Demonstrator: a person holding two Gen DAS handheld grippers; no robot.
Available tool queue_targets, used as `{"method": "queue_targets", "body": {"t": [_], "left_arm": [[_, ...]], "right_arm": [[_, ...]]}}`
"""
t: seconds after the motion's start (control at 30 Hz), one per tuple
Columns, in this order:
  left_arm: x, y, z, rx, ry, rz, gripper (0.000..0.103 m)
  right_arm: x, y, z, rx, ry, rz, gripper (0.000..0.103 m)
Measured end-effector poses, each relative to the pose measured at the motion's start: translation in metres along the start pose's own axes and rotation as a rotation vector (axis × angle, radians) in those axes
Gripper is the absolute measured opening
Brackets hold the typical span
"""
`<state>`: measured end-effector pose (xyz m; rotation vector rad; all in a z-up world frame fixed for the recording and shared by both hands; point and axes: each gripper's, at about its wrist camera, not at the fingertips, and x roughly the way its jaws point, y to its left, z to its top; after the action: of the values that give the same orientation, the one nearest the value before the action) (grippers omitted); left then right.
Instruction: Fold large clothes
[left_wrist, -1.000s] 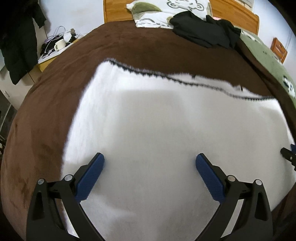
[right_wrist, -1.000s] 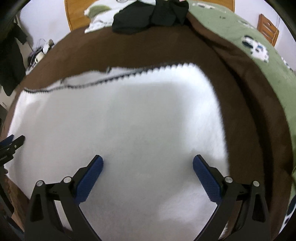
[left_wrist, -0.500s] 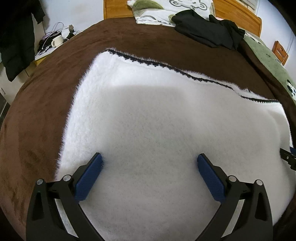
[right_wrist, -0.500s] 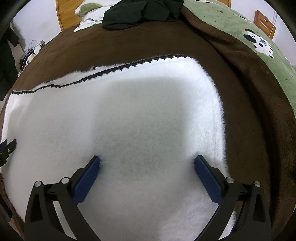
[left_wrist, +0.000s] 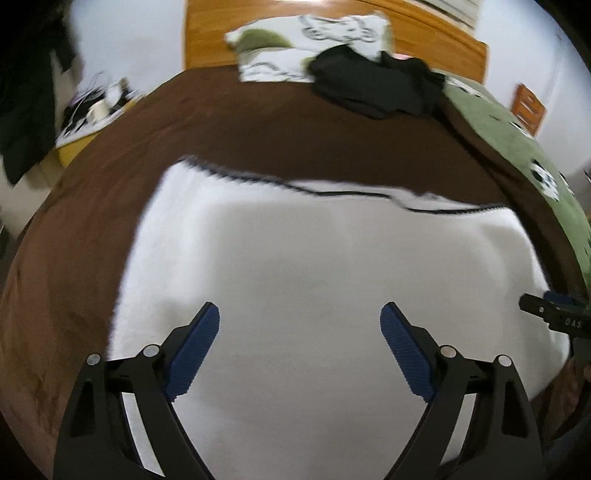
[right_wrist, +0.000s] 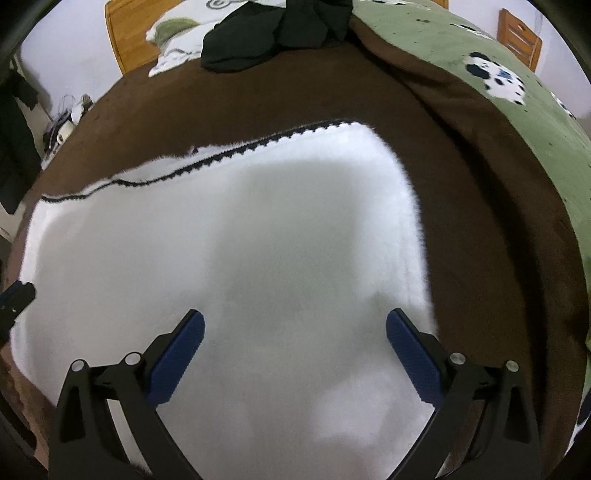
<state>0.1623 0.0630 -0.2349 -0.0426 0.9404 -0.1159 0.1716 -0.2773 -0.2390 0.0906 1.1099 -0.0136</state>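
A large fluffy white garment (left_wrist: 314, 258) (right_wrist: 240, 258) with a dark zigzag trim (right_wrist: 236, 155) along its far edge lies flat on the brown bed cover (left_wrist: 258, 125). My left gripper (left_wrist: 300, 314) hovers above its near left part, jaws wide and closing, nothing between the blue pads (left_wrist: 195, 343). My right gripper (right_wrist: 294, 321) hangs over the near right part, open and empty. Each gripper's tip shows at the edge of the other's view: the right gripper (left_wrist: 554, 314) and the left gripper (right_wrist: 14, 295).
A black garment (left_wrist: 373, 88) and a printed pillow (left_wrist: 303, 48) lie near the wooden headboard (left_wrist: 207, 33). A green quilt (right_wrist: 498, 85) runs along the right side. A cluttered bedside table (left_wrist: 92, 110) and a hanging dark coat (left_wrist: 26, 92) stand at the left.
Both grippers have lifted back from the white garment, so more of the bed and headboard shows. The left jaws stand a little narrower than before.
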Motion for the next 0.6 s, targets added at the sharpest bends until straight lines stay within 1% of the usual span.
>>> {"method": "queue_targets", "body": {"t": [0.1,0.23,0.33,0.43,0.6], "left_arm": [[0.000,-0.022,0.003,0.031,0.006,-0.034,0.087],[0.009,-0.040,0.003,0.022,0.036,-0.069,0.087],[0.017,-0.046,-0.003,0.027,0.063,-0.067,0.087],[0.029,-0.044,-0.010,0.004,0.101,-0.060,0.088],[0.037,-0.048,-0.015,0.026,0.107,-0.043,0.090]], "right_arm": [[-0.016,-0.006,-0.007,0.015,-0.020,0.008,0.097],[-0.037,-0.010,-0.020,0.033,-0.043,0.031,0.097],[-0.054,-0.020,-0.035,0.040,-0.056,0.038,0.097],[-0.065,-0.026,-0.046,0.060,-0.069,0.049,0.097],[-0.078,-0.048,-0.066,0.176,-0.071,0.120,0.097]]}}
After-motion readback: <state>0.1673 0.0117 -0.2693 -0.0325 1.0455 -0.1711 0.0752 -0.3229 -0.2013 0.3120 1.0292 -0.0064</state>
